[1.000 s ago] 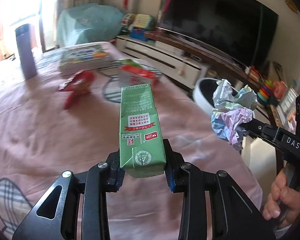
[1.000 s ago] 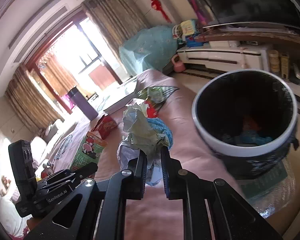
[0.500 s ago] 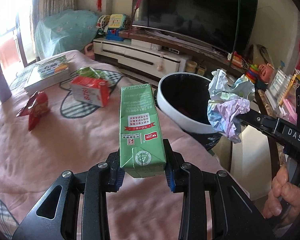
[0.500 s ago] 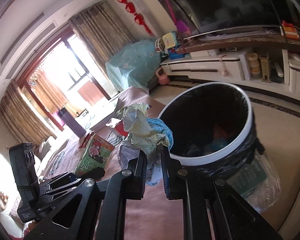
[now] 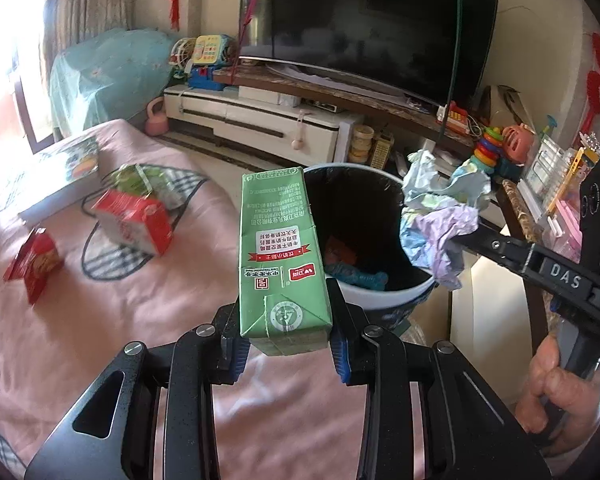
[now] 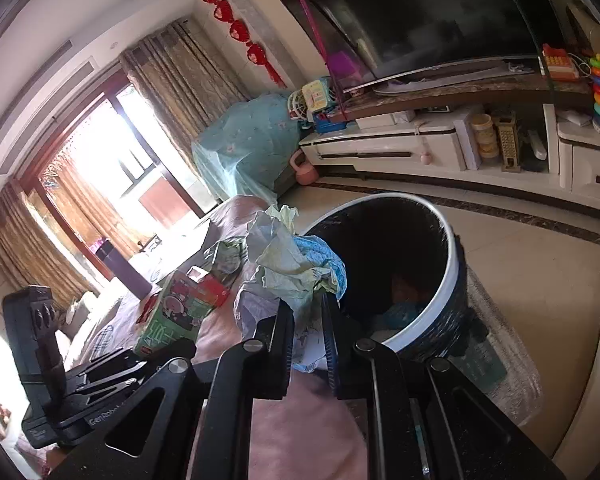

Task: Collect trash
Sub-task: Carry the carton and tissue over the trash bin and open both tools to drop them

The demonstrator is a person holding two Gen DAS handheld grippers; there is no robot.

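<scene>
My left gripper (image 5: 286, 330) is shut on a green drink carton (image 5: 280, 252), held upright above the pink bed's edge. My right gripper (image 6: 308, 316) is shut on a crumpled paper wad (image 6: 292, 264), also seen in the left wrist view as the paper wad (image 5: 440, 220) hanging at the bin's right rim. The round black trash bin (image 5: 380, 296) with a white rim stands just beyond both grippers, some trash lying at its bottom; the right wrist view shows the trash bin (image 6: 452, 264) close ahead. In that view the green carton (image 6: 176, 312) and left gripper sit at the lower left.
On the pink bedspread (image 5: 80, 320) lie a red-white carton (image 5: 134, 218), a small red packet (image 5: 34, 262), a green wrapper (image 5: 134, 176) and a flat box (image 5: 56, 180). A TV cabinet (image 5: 260, 120) and toy shelves (image 5: 540, 168) stand behind the bin. A hand (image 5: 552, 388) grips the right tool.
Both grippers have swung right, off the bed's middle toward the bin. The bin now fills the space just ahead of the carton and the paper wad. Both grips are unchanged.
</scene>
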